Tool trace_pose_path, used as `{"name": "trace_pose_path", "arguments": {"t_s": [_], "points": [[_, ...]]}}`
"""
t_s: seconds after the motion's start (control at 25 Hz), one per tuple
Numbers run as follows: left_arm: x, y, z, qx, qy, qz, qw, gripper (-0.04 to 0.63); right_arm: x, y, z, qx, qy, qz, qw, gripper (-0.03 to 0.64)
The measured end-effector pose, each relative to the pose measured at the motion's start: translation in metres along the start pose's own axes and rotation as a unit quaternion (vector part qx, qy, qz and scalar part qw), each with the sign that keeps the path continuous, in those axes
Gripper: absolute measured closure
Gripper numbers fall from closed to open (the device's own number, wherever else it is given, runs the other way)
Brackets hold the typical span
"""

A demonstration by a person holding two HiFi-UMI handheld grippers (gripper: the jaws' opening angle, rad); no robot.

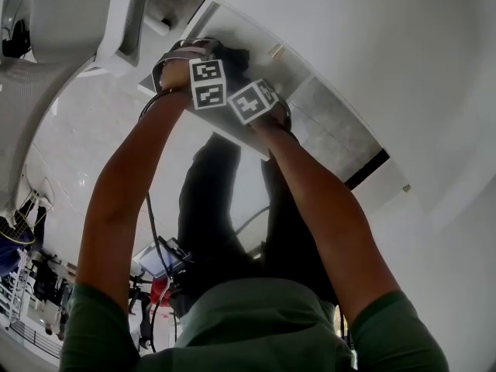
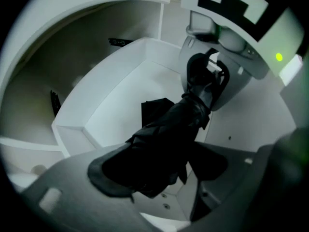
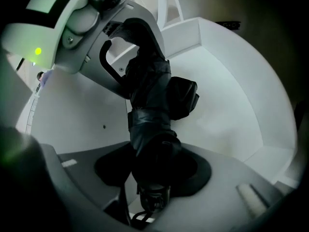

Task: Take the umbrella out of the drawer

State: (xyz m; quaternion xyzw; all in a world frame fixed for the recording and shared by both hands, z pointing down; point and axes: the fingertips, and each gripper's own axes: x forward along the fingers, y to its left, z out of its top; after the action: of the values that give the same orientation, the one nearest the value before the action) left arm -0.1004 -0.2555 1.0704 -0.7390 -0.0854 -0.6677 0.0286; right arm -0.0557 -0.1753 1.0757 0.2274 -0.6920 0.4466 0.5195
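Note:
A black folded umbrella [image 2: 164, 134] lies slanted inside the open white drawer [image 2: 111, 86]. In the left gripper view my left gripper [image 2: 159, 170] is shut on its bunched fabric end. The right gripper [image 2: 207, 79] clasps the other end further up. In the right gripper view my right gripper [image 3: 152, 170] is shut on the umbrella [image 3: 149, 110] near its handle end, and a loose strap flap sticks out to the right. The left gripper [image 3: 133, 57] shows beyond it. In the head view both marker cubes [image 1: 208, 84] [image 1: 253, 101] sit side by side over the drawer, hiding the jaws.
White drawer walls [image 3: 231, 95] surround the umbrella on all sides. Behind the drawer is a darker cabinet cavity [image 2: 72, 47]. The person's legs in dark trousers [image 1: 209, 208] stand below the arms on a glossy floor [image 1: 85, 153], with cables and gear [image 1: 159, 262] at the lower left.

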Motion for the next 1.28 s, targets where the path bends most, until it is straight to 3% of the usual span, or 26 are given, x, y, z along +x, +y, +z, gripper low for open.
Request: {"name": "trace_pose_path", "arguments": {"t_s": [0.72,1.28], "points": [[-0.123,0.010,0.004,-0.036,-0.011,0.068,0.9970,0.244,-0.110,0.028,0.028,-0.071,-0.053,-0.046,0.995,0.420],[-0.243,0.005,0.027,-0.033,-0.017,0.138,0.9898,0.244,-0.220,0.062,0.033,-0.101,-0.115,-0.081,0.985,0.420]]}}
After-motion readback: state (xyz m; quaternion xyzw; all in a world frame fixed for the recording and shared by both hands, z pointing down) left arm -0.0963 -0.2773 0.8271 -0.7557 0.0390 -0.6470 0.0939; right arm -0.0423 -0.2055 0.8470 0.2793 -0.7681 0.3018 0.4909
